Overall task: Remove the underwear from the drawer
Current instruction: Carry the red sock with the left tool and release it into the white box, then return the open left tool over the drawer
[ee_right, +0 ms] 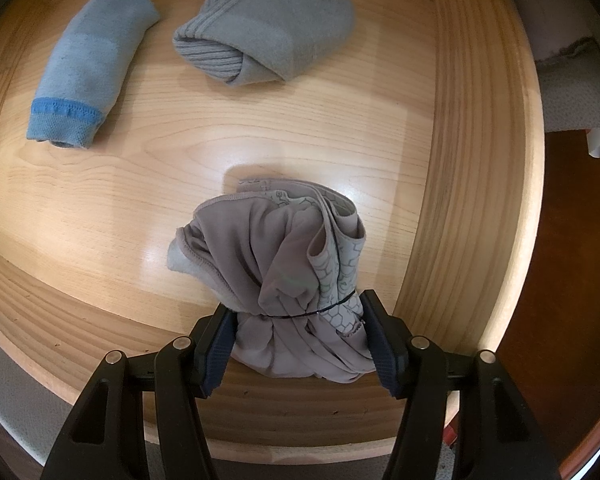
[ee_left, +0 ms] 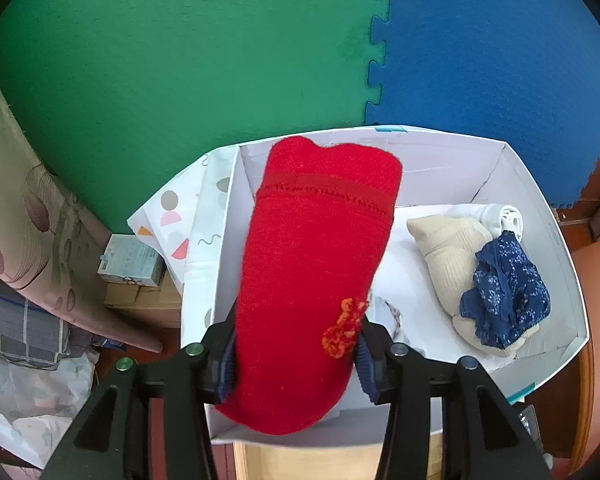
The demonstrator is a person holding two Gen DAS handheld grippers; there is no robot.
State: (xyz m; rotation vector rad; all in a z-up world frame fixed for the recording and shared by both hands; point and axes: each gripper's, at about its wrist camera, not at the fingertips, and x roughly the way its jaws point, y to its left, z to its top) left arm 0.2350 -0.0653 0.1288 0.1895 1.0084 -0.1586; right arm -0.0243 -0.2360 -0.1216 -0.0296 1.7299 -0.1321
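My left claw (ee_left: pixel 296 354) pinches red underwear (ee_left: pixel 316 280) over the white box (ee_left: pixel 540 208) for deposit. My right claw (ee_right: pixel 298 344) clamps the banded grey bundle (ee_right: pixel 284 276), clearing the drawer (ee_right: pixel 432 184).

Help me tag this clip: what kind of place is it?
Probably a bedroom at home: rolled underwear in a light wooden drawer, a white cardboard box of clothing bundles, and green and blue interlocking foam floor mats.

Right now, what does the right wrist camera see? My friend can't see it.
The right hand-held gripper squeezes a bunched greyish-mauve underwear bundle over a wooden drawer. Farther back on the drawer floor lie a rolled light blue piece and a folded grey ribbed piece.
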